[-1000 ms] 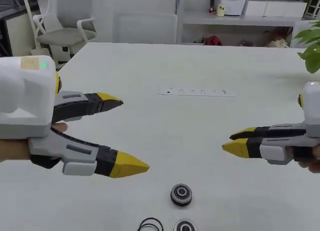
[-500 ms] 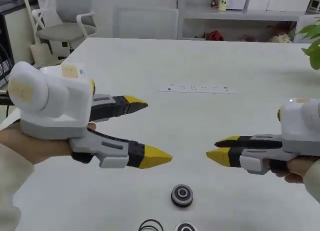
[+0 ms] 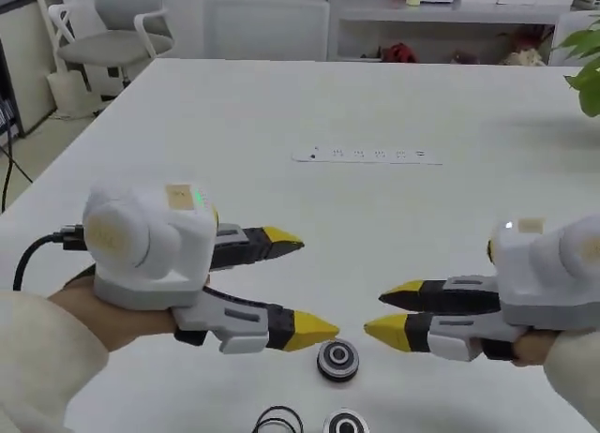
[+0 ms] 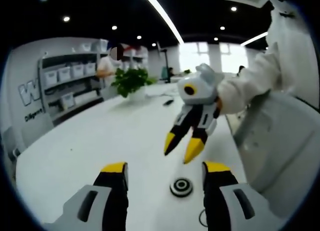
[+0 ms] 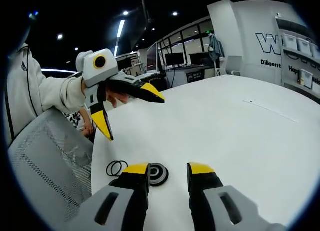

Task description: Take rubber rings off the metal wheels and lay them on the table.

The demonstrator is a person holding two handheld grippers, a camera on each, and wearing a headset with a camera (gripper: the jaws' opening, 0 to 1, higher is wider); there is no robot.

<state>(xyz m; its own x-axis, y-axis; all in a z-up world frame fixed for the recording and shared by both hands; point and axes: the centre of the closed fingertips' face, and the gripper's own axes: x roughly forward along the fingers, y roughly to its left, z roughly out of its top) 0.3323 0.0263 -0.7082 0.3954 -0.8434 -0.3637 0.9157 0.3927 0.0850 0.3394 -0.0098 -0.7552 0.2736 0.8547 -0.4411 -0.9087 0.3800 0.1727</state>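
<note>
The left gripper (image 3: 309, 283) has its jaws spread wide with nothing between them. The right gripper (image 3: 382, 311) has its jaws a smaller way apart, also bare. The two sets of tips face each other across a gap above the table (image 3: 234, 124) and touch nothing.

A wheel (image 3: 337, 358) lies on the table just on the person's side of that gap, apart from all four tips. In the right gripper view one of that gripper's own jaws covers part of the wheel (image 5: 159, 174), and the left gripper (image 5: 131, 116) hangs beyond it. In the left gripper view the wheel (image 4: 181, 187) shows whole between that gripper's own jaws, under the right gripper (image 4: 181, 147). A thin dark curve beside one jaw there is too cut off to name.

The wheel lies flat with its bore pointing straight up. It is round, so it has no long axis along the table. A dark outer band surrounds a bright hub.

Nearer the person, a second wheel (image 3: 347, 422) is cut by the head view's lower edge. Whether it carries a ring cannot be told. Beside it the rings (image 3: 281, 419), thin black loops lying flat, are cut off too. The right gripper view shows the rings (image 5: 116, 167) whole: overlapping loops near the wheel, apart from it.

A power strip (image 3: 366, 155) lies well beyond the grippers.
</note>
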